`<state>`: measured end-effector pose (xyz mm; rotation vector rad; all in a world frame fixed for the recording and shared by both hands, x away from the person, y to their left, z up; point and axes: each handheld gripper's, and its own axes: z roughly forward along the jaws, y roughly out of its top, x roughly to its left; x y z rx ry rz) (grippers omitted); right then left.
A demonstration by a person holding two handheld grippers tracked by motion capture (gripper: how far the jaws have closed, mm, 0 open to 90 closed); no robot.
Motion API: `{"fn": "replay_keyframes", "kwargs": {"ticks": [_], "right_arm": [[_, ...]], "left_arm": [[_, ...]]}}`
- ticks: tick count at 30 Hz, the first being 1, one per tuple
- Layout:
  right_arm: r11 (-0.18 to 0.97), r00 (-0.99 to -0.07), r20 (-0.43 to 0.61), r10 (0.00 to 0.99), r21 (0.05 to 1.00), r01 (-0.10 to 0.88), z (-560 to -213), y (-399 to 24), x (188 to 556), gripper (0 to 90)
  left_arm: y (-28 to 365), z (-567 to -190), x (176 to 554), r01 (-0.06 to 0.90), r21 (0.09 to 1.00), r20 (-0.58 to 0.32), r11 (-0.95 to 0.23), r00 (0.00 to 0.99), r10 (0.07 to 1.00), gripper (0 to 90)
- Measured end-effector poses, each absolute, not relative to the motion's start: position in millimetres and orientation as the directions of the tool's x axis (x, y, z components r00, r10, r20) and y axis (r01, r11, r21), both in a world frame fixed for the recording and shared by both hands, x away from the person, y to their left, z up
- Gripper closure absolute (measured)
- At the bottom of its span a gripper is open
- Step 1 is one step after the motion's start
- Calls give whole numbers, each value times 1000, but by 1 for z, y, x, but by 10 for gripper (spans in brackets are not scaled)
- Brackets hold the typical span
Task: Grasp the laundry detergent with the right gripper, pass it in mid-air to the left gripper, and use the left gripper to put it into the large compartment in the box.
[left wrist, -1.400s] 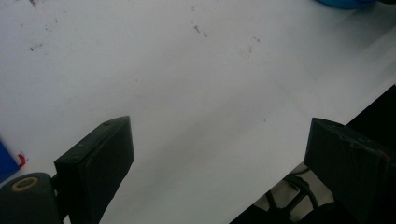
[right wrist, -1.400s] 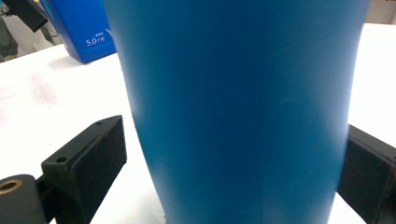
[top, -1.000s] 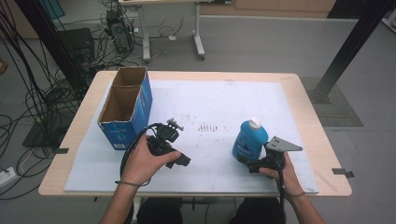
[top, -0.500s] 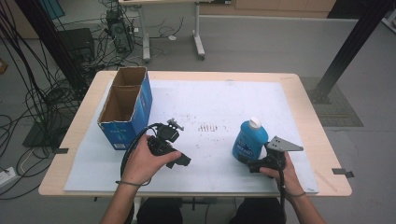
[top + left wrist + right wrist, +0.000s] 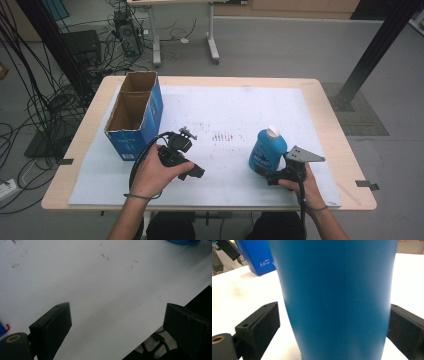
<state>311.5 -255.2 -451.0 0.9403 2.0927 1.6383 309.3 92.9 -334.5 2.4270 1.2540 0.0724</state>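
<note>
**A:** Where does your right gripper (image 5: pixel 270 172) stand with the blue bottle (image 5: pixel 267 150)?

**B:** The bottle stands upright between its jaws, close in front of your right hand. In the right gripper view the bottle's blue body (image 5: pixel 337 297) rises between the two black jaws; the right one looks to be at its side, but a strip of white table cover shows between the left one and the bottle. So the jaws are spread around it, not yet pinching.

**A:** Which step would you call that?

**B:** The approach looks finished and the grasp is due, I judge. Your next move calls for closing squarely on the body, low enough that the bottle doesn't tip.

**A:** And your left gripper (image 5: pixel 192 172)?

**B:** Spread wide over bare white table cover (image 5: pixel 105 290), holding nothing. The bottle's base peeks in at the far edge of its view.

**A:** What does the high view add?

**B:** The bottle's white cap (image 5: pixel 272 131), and the open blue cardboard box (image 5: pixel 132 117) beyond your left gripper. The right gripper view catches one blue wall of that box with white print.
</note>
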Motion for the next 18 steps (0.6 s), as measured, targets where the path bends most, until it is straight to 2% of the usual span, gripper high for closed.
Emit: {"fn": "replay_keyframes", "kwargs": {"ticks": [18], "right_arm": [[124, -731, 141, 667, 948, 295, -449, -256, 312, 48]], "left_arm": [[92, -334, 310, 769, 380, -139, -514, 596, 791, 85]]}}
